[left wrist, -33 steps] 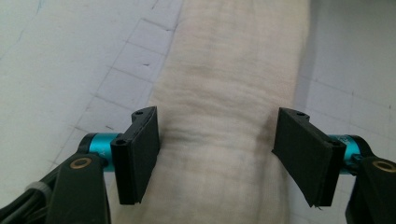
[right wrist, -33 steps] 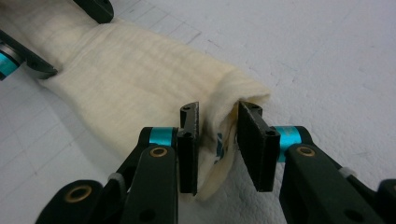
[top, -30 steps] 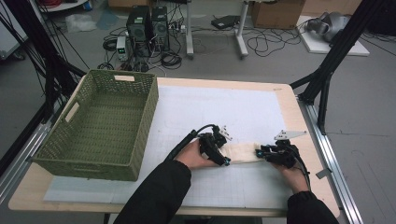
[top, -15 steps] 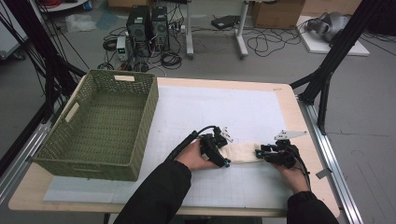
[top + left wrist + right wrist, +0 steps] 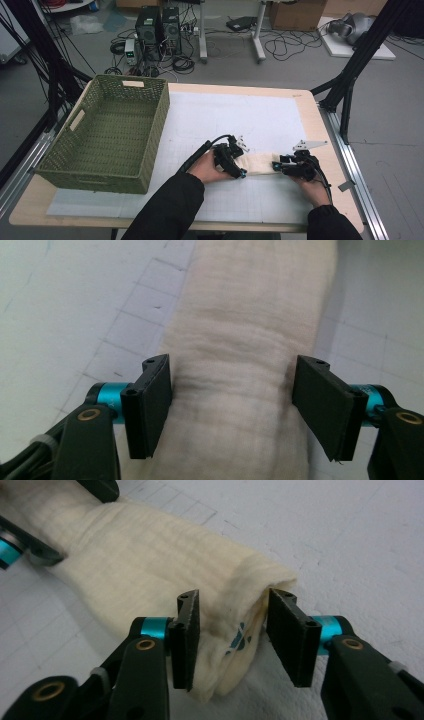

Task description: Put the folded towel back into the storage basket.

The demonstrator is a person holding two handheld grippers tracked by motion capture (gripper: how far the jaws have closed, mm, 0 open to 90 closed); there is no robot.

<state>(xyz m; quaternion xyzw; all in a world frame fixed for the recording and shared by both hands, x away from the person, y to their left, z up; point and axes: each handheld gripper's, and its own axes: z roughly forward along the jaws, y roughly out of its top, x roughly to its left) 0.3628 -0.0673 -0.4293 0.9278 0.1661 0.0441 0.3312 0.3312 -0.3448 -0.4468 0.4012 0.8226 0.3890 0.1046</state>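
A folded cream cloth [image 5: 257, 163] lies as a long strip on the white mat [image 5: 240, 115], near the table's front. My left gripper [image 5: 235, 167] is at the strip's left end. In the left gripper view it [image 5: 232, 370] is open, and the cloth [image 5: 245, 340] runs between its pads without being pinched. My right gripper [image 5: 277, 165] is at the strip's right end. Its jaws [image 5: 234, 600] have just been opening. The cloth's folded end [image 5: 225, 630], with a small blue mark, sits loose between them, and a gap shows at the right pad [image 5: 290, 635].
A green woven basket [image 5: 160, 115] stands on the left of the table, its inside bare. The mat spreads wide behind the cloth. The table's right edge [image 5: 332, 150] is close to the right hand. The other gripper's jaw [image 5: 25, 545] shows far off in the right gripper view.
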